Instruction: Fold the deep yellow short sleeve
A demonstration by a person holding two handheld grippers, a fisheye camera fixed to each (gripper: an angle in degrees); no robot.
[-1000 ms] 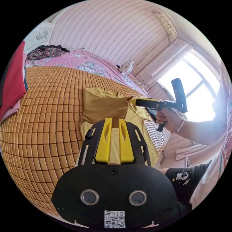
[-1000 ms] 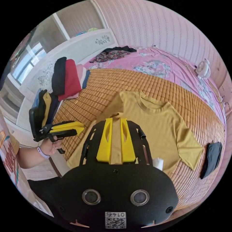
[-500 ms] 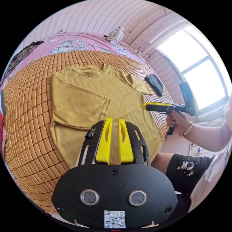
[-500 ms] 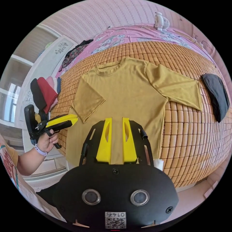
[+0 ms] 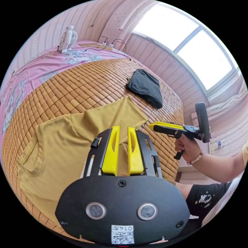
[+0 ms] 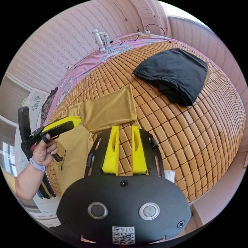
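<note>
The deep yellow short sleeve was seen spread on the woven mat of the bed, its collar toward the left edge of the left gripper view and one sleeve stretched flat toward the folded black garment. In the right gripper view, that sleeve was found just ahead of the right hand-held gripper, slightly to its left, with its long axis running crosswise to the jaws. Those jaws were parted by a narrow gap, bare mat was seen between them, and nothing was held. The left hand-held gripper was poised above the shirt near the root of the same sleeve; its jaws were likewise a little apart, and whether any cloth was caught between them could not be told, though none looked lifted. The right hand-held gripper was judged the nearer to the sleeve's free end, so the sleeve's fold inward over the body was expected to be led from there. No containers were in play; a small fan stood well apart on the pink sheet.
</note>
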